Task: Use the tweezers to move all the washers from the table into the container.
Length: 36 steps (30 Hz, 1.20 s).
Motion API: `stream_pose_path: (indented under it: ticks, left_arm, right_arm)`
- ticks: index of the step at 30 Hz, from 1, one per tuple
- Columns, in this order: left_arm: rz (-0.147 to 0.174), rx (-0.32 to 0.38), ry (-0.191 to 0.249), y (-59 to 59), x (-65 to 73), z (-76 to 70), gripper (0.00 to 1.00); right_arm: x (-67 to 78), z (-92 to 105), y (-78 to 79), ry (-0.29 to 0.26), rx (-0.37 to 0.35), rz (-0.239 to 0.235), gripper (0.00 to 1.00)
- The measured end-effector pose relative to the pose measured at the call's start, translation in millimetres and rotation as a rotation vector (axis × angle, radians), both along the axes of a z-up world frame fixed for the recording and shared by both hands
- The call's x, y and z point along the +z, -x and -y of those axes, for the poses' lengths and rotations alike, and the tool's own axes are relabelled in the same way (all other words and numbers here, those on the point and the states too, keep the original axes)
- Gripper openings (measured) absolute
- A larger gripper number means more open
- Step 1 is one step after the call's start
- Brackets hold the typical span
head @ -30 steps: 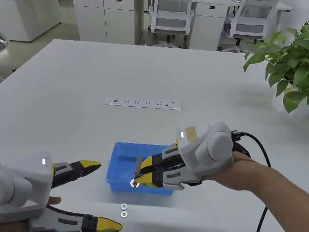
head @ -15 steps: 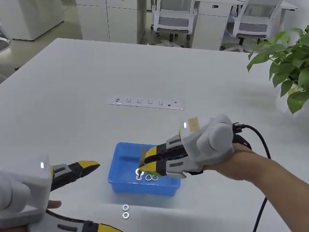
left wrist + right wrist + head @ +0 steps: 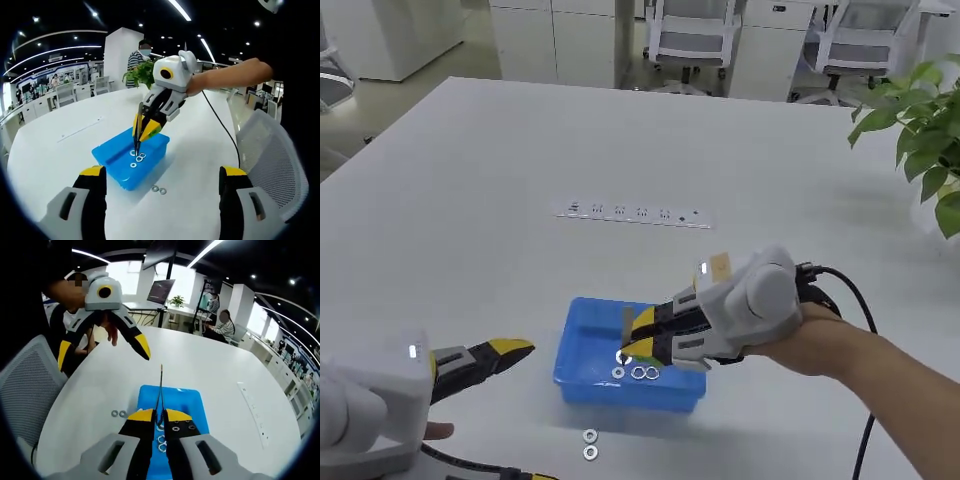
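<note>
A blue container sits on the white table, with three washers lying inside it. My right gripper is shut on thin tweezers whose tips hang over the container's inside, just above those washers. A pale ring shows at the tips; whether it is gripped I cannot tell. Two washers lie on the table in front of the container, also seen as washers and washers. My left gripper stands open to the container's left, holding nothing.
A white power strip lies further back on the table. A potted plant stands at the right edge. Office chairs and cabinets line the far side. A cable trails from my right gripper. People sit in the background.
My right gripper has carried the tweezers from the container's front wall to over its inside. The left gripper has hardly moved. The head camera has shifted slightly.
</note>
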<state>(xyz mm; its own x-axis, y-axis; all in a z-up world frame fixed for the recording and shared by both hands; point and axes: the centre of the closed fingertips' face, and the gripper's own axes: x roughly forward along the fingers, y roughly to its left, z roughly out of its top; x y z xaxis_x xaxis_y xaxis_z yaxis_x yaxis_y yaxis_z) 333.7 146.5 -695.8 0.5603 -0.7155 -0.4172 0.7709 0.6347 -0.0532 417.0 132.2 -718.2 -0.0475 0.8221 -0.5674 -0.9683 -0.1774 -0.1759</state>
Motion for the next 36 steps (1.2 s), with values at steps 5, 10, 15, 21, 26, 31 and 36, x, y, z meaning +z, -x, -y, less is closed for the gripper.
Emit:
stream_pose_path:
  ticks: [5, 10, 15, 21, 26, 31, 36]
  left_arm:
    - [0.001, 0.000, 0.000, -3.4, 1.9, -1.8, 0.99]
    - [0.002, -0.004, -0.001, -8.2, 2.4, -2.6, 0.98]
    - [-0.002, -0.013, -0.004, -15.9, 4.4, 0.7, 0.95]
    - [0.006, -0.026, -0.006, -28.4, 8.0, 3.9, 0.89]
    - [0.021, -0.048, -0.014, -41.1, 10.6, 7.0, 0.79]
    - [0.030, -0.084, -0.026, -57.8, 11.4, 12.5, 0.65]
    - [0.033, -0.117, -0.048, -69.8, 9.4, 18.5, 0.51]
  right_arm:
    - [-7.5, -1.6, -6.2, 0.006, -0.009, -0.001, 0.08]
    - [-14.8, -2.0, -12.9, 0.014, -0.019, -0.003, 0.08]
    - [-21.8, -1.7, -15.1, 0.019, -0.018, -0.015, 0.08]
    - [-28.2, -1.7, -17.4, 0.024, -0.020, -0.023, 0.08]
    - [-31.1, -0.8, -19.2, 0.024, -0.024, -0.031, 0.08]
    - [-34.0, -0.5, -20.2, 0.026, -0.023, -0.036, 0.08]
    - [-35.6, -1.3, -20.0, 0.022, -0.022, -0.045, 0.08]
